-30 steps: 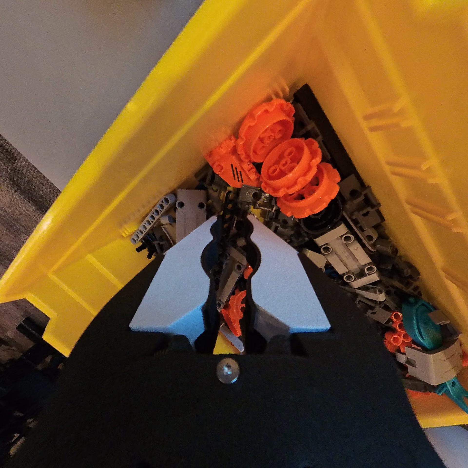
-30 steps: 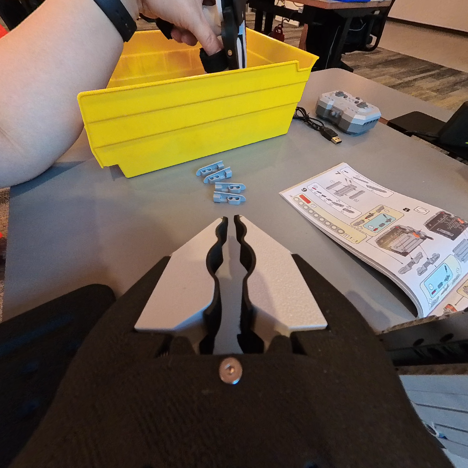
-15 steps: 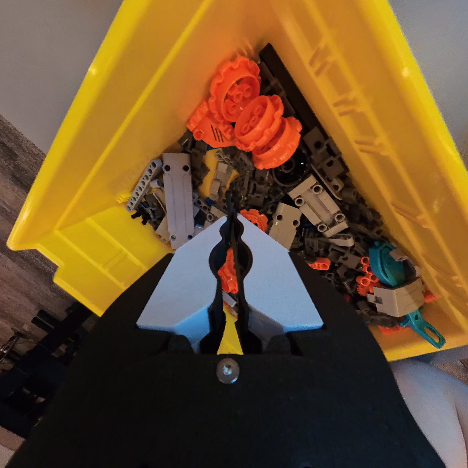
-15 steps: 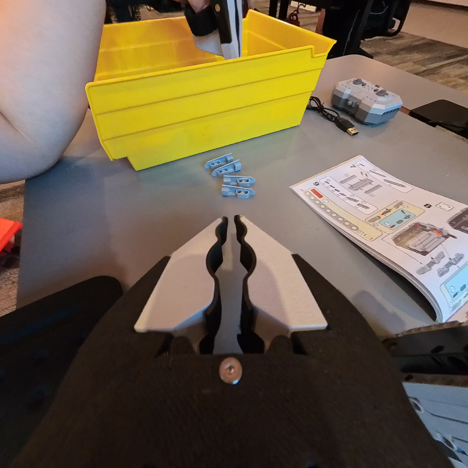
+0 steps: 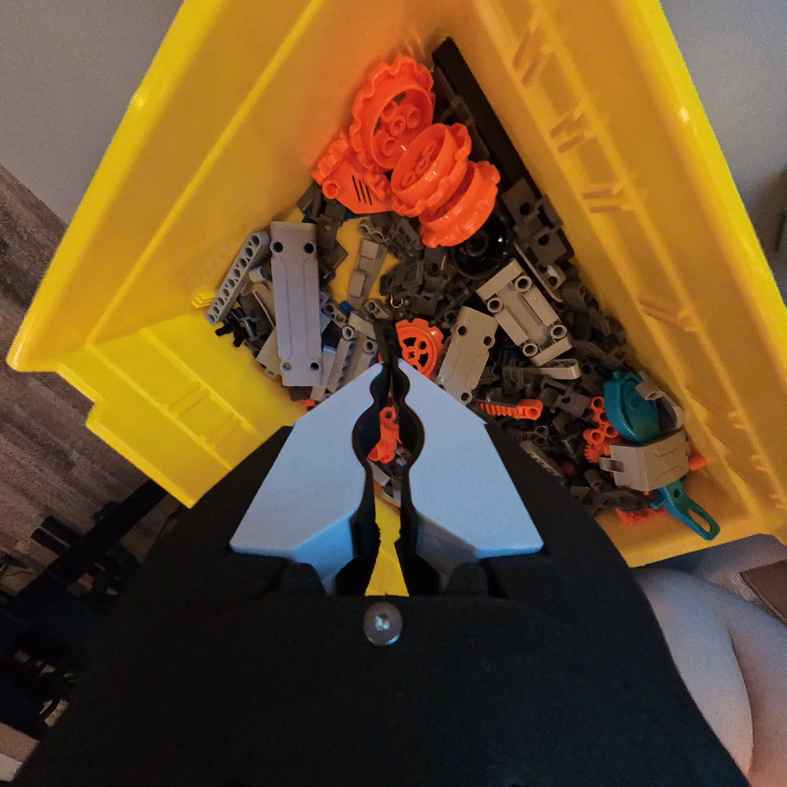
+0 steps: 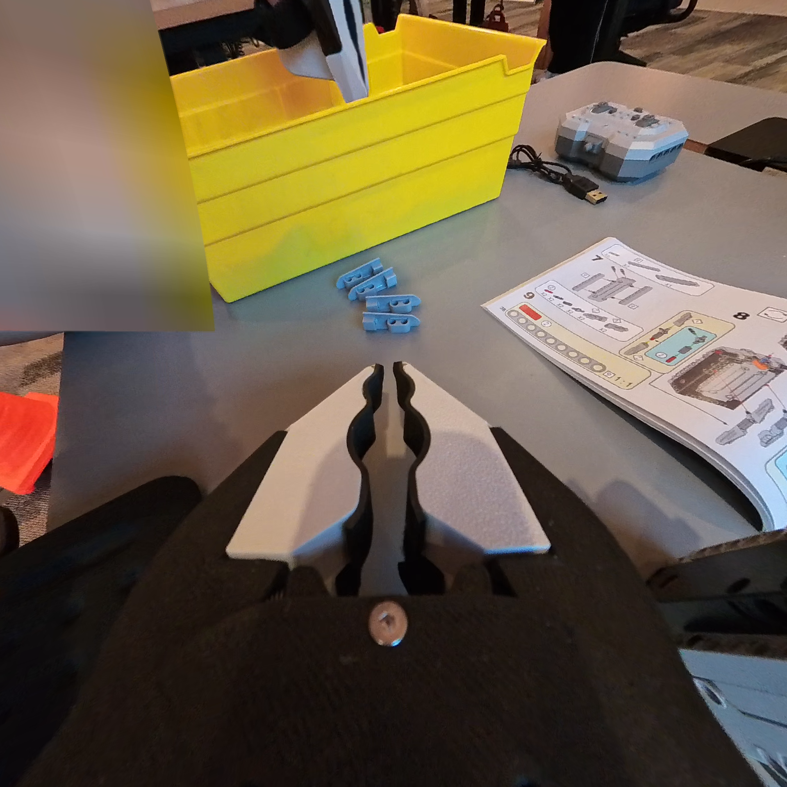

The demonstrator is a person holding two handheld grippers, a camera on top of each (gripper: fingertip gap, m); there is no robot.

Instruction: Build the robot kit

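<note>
My left gripper [image 5: 389, 366] is shut on a thin black beam [image 5: 383, 340] that sticks out past its tips. It hangs above a yellow bin [image 5: 213, 170] full of loose building parts: orange wheels [image 5: 430, 170], grey panels [image 5: 294, 298] and a teal piece [image 5: 634, 409]. In the right wrist view the left gripper [image 6: 349, 81] shows over the same bin [image 6: 349, 179]. My right gripper [image 6: 385, 366] is low over the grey table [image 6: 213, 383], jaws nearly together with nothing between them. Several small blue-grey parts [image 6: 379, 294] lie just ahead of it.
An open instruction booklet [image 6: 639, 340] lies on the right of the table. A grey control hub [image 6: 617, 140] and a black USB cable [image 6: 553, 174] sit behind it. An orange object [image 6: 25, 438] lies off the table's left edge. A blurred patch covers the upper left. Left tips to right tips: about 25 cm. The right gripper is farther from the teal piece [image 5: 634, 409], some 15 cm, than the left, some 12 cm.
My left gripper closed on the black beam and rose out of the pile, so more of the bin shows. My right gripper moved slightly closer to the bin, jaws unchanged.
</note>
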